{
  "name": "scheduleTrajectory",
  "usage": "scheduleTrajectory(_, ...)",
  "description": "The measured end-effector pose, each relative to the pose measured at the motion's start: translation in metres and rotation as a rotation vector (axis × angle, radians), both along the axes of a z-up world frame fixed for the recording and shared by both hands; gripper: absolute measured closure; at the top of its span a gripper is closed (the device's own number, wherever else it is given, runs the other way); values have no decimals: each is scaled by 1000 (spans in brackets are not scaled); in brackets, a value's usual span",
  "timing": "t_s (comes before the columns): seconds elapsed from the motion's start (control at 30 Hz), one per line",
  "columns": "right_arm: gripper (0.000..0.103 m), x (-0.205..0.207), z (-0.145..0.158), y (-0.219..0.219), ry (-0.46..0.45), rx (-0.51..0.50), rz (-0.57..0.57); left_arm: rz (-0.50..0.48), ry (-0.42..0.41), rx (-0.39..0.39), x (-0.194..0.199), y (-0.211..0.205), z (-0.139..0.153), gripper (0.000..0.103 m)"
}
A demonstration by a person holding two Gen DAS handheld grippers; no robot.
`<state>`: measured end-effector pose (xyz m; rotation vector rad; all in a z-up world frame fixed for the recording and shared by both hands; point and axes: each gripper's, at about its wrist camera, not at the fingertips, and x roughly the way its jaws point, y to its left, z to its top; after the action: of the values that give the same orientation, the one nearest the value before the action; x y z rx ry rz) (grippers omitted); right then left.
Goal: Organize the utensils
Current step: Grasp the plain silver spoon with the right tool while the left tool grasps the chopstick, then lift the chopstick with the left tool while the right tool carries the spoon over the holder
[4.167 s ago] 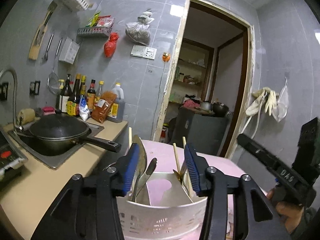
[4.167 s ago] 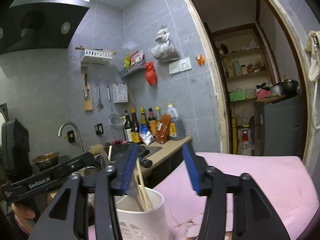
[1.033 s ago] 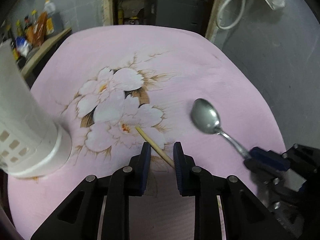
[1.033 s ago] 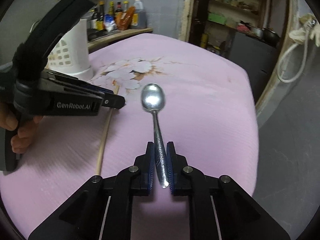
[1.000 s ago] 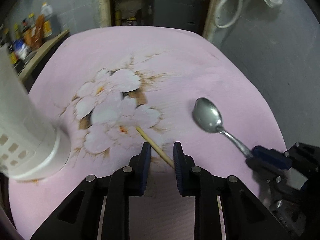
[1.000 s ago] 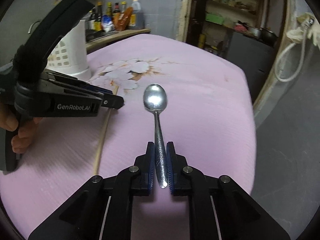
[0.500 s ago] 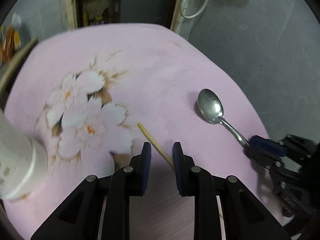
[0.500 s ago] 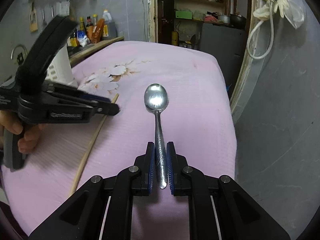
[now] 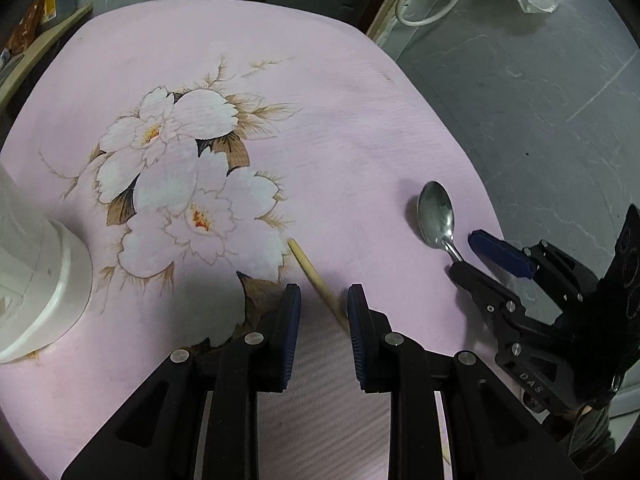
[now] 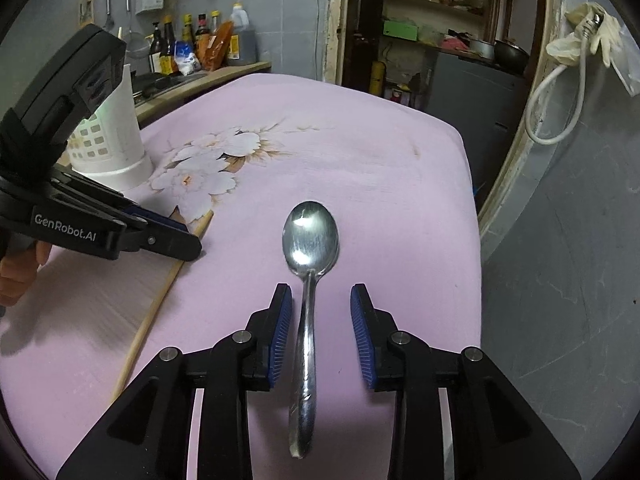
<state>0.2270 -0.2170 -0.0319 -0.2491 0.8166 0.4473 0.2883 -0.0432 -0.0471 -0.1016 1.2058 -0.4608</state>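
A metal spoon (image 10: 311, 236) lies on the pink flowered tablecloth (image 10: 360, 140), bowl pointing away. Its handle runs between the jaws of my right gripper (image 10: 320, 300), which are opening; the blue pads stand clear of the handle on both sides. A wooden chopstick (image 9: 316, 278) lies on the cloth and passes between the narrowly parted jaws of my left gripper (image 9: 323, 296); neither pad presses on it. In the left wrist view the spoon (image 9: 436, 218) and right gripper (image 9: 466, 252) sit at the right. A white slotted utensil holder (image 10: 116, 136) stands at the table's left.
The table's right edge (image 10: 472, 220) drops off close beside the spoon. A counter with several bottles (image 10: 200, 48) lies behind the holder, and a doorway with shelves is at the back. A person's hand (image 10: 16, 276) grips the left gripper's handle.
My right gripper's jaws have come apart from the spoon handle, which now rests on the cloth. My left gripper has swung a little, staying over the chopstick.
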Motion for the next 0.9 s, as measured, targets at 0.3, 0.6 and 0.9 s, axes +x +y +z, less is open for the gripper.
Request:
scheduleTrajectory(0.3,72,1,0,1,-1,-11,5,-5,-118,134,-13,-19,2,93)
scheduleTrajectory(0.6,61,12,-2,29,-10,-79,25,7,-118,141,-19,14,5,100)
scheduleTrajectory(0.9,62,27,-6,33,-25,-117,-10,-117,-168,270,-47,12,9,99)
